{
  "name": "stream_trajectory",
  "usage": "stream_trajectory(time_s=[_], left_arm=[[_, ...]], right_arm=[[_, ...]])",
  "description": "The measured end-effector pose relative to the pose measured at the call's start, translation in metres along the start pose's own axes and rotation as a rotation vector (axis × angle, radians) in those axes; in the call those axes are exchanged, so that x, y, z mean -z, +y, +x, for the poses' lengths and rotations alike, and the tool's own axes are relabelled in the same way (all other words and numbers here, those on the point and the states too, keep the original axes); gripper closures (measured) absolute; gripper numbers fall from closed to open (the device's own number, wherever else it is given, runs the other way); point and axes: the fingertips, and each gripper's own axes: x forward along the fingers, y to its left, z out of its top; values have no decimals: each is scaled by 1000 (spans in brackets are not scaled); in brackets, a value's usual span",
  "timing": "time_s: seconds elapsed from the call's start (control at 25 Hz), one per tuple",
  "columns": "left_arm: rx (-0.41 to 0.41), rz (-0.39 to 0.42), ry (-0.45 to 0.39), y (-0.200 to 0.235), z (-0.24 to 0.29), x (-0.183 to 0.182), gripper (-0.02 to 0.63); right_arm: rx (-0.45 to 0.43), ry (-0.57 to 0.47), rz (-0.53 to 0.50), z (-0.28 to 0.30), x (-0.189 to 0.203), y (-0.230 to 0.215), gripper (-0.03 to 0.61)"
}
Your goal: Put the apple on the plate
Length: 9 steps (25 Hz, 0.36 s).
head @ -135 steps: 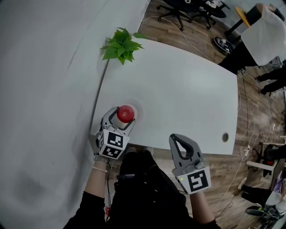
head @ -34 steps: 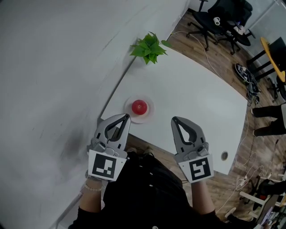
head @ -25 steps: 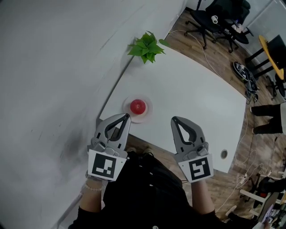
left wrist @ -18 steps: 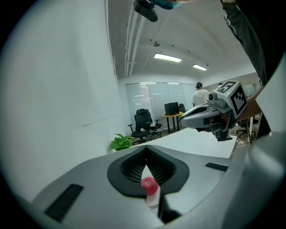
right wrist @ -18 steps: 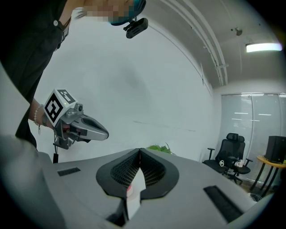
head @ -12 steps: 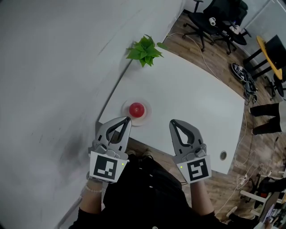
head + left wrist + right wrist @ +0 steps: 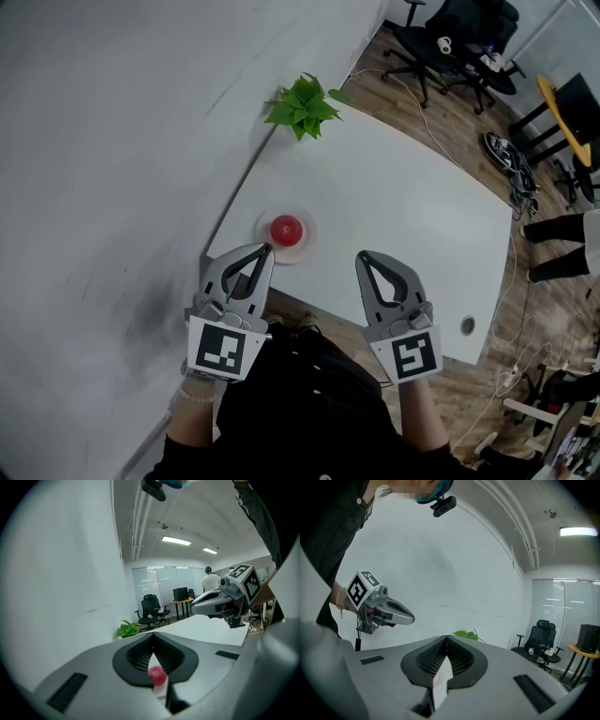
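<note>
Apple (image 7: 286, 229) on plate (image 7: 306, 247); both claws clenched and empty.
Head view: the red apple sits in the middle of the white plate on the worktop (image 7: 403, 206), just ahead of the left claw (image 7: 266, 249) and ahead and to the left of the right claw (image 7: 362, 258). Neither claw touches it. The claws are side by side, apart. A green plant (image 7: 302, 103) stands well beyond the left claw, by the wall. Left gripper view: jaws closed tip to tip, nothing held. The apple shows through the gap behind the tips, and the right claw is off to the right. Right gripper view: jaws together, nothing between them. The left claw is off to the left, the plant ahead.
</note>
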Motion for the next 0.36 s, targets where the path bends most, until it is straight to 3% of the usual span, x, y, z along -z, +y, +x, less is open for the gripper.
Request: stream_trajectory(time_s=[0.36], left_arm=[[-17,-5,-5,6,0,3,600]], right_arm=[[-5,-15,-8,4,-2,2,537]])
